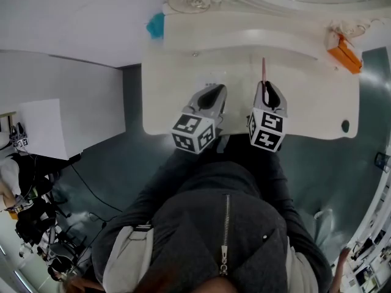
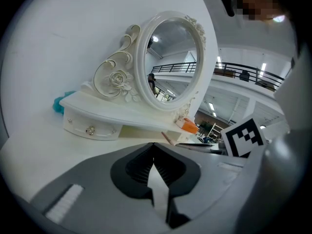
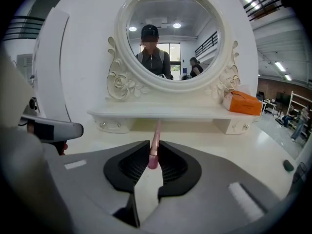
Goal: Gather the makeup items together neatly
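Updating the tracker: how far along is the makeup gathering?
Done: nothing grouped. In hand: right gripper shut on thin pink makeup stick; left gripper shut, empty. Left: orange box right on white shelf, teal object off its left end, small dark object near right edge of white table; all apart.

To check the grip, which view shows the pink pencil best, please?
Right gripper view: the pink pencil sits clamped in the tongs. Head view shows it poking forward; left gripper view, a sliver.

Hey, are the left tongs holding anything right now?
No, the left tongs are shut with nothing between them in the left gripper view; the pink pencil sits in the right tongs.
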The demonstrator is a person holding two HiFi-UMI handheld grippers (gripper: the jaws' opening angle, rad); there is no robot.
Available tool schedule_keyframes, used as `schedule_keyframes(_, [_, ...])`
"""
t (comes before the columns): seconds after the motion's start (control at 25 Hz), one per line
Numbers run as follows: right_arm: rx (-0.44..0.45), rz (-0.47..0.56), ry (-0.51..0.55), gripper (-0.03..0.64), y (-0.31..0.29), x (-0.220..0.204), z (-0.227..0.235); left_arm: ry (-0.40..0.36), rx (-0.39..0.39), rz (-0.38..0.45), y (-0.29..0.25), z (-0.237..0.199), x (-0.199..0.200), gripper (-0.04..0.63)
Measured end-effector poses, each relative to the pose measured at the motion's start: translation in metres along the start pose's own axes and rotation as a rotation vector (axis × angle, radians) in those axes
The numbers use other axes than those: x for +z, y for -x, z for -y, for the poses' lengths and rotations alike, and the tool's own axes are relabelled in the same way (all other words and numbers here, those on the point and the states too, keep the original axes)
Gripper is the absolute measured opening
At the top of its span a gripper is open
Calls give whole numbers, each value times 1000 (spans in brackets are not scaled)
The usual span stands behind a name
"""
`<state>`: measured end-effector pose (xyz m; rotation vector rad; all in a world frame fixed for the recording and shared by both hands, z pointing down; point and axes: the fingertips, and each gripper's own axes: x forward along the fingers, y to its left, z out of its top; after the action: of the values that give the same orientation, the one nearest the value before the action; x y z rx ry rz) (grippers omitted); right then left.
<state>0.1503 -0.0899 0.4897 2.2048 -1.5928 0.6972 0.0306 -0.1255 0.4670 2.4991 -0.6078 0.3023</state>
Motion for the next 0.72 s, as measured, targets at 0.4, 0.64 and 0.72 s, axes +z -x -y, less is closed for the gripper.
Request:
schedule_keyframes(0.4, [65, -89, -5, 61, -4, -38, -47, 6, 16, -27, 12, -20, -16, 9])
schedule_keyframes(0.64, [56, -130, -7, 61, -7, -55, -61, 6, 5, -53, 14, -28, -26, 9])
schedule_keyframes(0.72, [57, -147, -21, 61, -7, -62, -63, 8, 0, -56, 14, -29, -28, 9])
